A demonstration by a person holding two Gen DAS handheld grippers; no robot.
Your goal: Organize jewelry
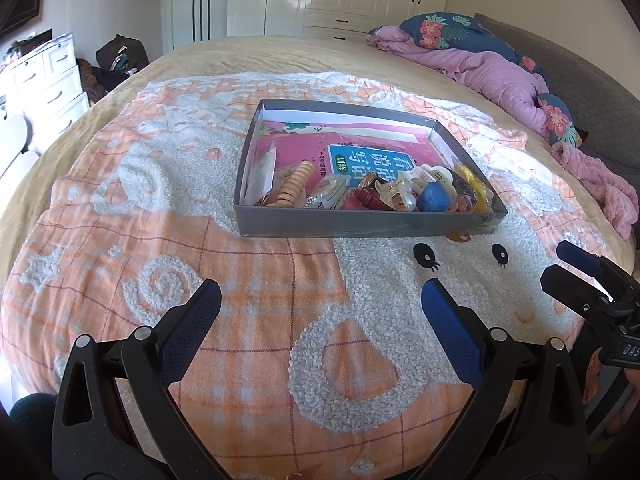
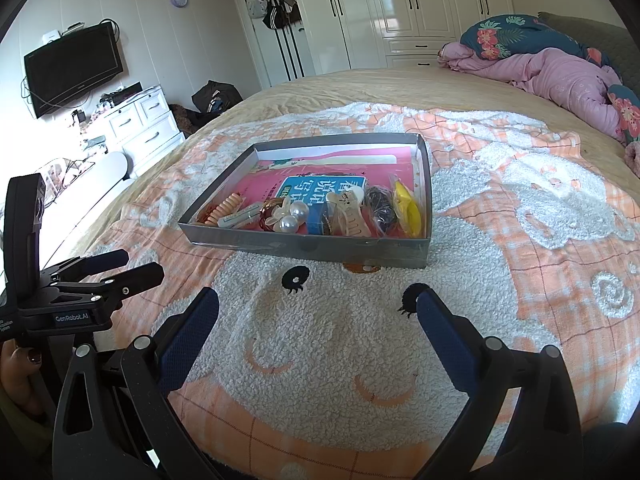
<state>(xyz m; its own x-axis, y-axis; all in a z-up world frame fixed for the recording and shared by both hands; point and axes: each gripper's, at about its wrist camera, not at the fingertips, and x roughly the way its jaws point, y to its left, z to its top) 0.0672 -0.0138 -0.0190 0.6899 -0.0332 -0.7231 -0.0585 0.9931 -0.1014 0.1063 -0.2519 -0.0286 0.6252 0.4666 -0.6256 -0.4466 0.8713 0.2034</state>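
Observation:
A shallow grey box [image 1: 360, 226] [image 2: 308, 246] lies on the bed with a pink book [image 1: 304, 150] [image 2: 264, 184] in it. Along its near wall sit several hair and jewelry pieces: a peach spiral tie [image 1: 294, 184] [image 2: 228, 205], pearl clip [image 2: 294, 216], blue piece [image 1: 434, 197], cream claw clip [image 2: 348, 210], dark scrunchie [image 2: 380, 202], yellow item [image 1: 474, 184] [image 2: 408, 208]. My left gripper [image 1: 322, 300] is open and empty, short of the box. My right gripper [image 2: 318, 308] is open and empty, also short of it. Each shows at the other view's edge [image 1: 568, 264] [image 2: 136, 266].
An orange and white fleece blanket [image 1: 240, 280] [image 2: 340, 340] covers the bed. A pink duvet with floral pillows [image 1: 500, 64] [image 2: 560, 76] is piled at the far right. White drawers [image 2: 140, 120], a wall TV [image 2: 72, 66] and wardrobes [image 2: 400, 8] stand beyond.

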